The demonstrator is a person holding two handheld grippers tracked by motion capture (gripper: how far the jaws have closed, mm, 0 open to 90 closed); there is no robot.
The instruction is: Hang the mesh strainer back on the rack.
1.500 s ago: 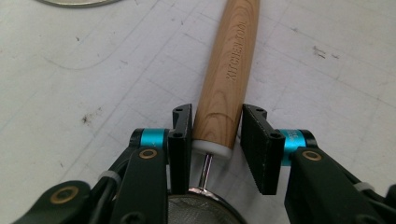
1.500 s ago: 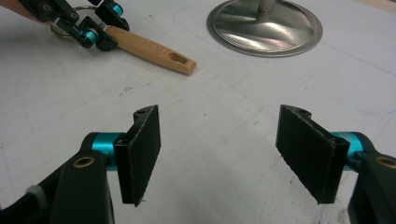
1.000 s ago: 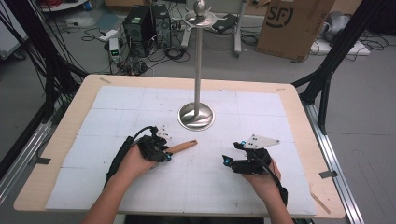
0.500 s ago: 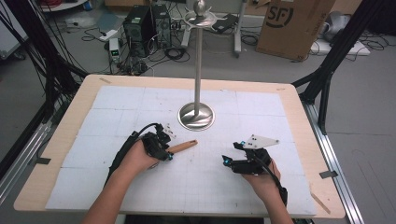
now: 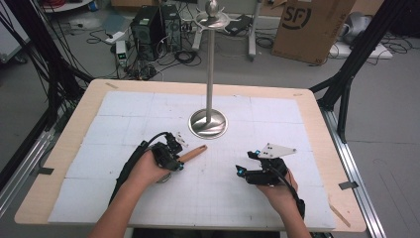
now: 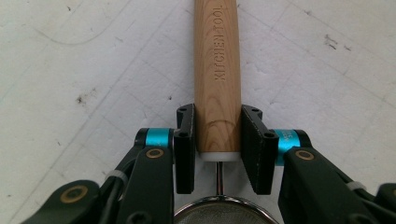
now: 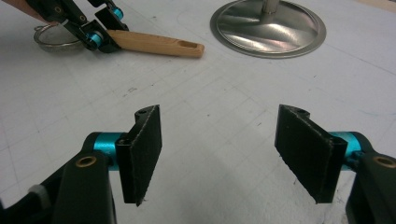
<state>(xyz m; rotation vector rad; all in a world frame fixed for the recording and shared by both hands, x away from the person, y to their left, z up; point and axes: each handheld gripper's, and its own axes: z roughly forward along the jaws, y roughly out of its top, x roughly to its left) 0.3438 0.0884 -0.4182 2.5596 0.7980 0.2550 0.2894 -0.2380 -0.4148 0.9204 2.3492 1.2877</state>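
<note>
A small strainer with a wooden handle (image 5: 194, 152) lies on the white mat, left of centre. In the left gripper view the handle (image 6: 217, 70) reads "KITCHEN TOOL" and the metal mesh bowl (image 6: 219, 215) sits at the bottom edge. My left gripper (image 5: 173, 157) is shut on the handle's near end, and its pads (image 6: 185, 140) press on both sides. Its jaws have just been closing with the handle between them. My right gripper (image 7: 224, 149) stands open over bare mat with nothing between its pads, at the right (image 5: 240, 171) in the high view.
A tall metal stand with a round base (image 5: 208, 124) rises behind the strainer at the mat's middle, its base (image 7: 267, 25) ahead in the right gripper view. The wooden table edge (image 5: 59, 148) frames the mat. Cables, computers and a cardboard box lie on the floor beyond.
The left hand has shifted slightly along the handle and settled on its near end. The strainer and the right hand have stayed in place.
</note>
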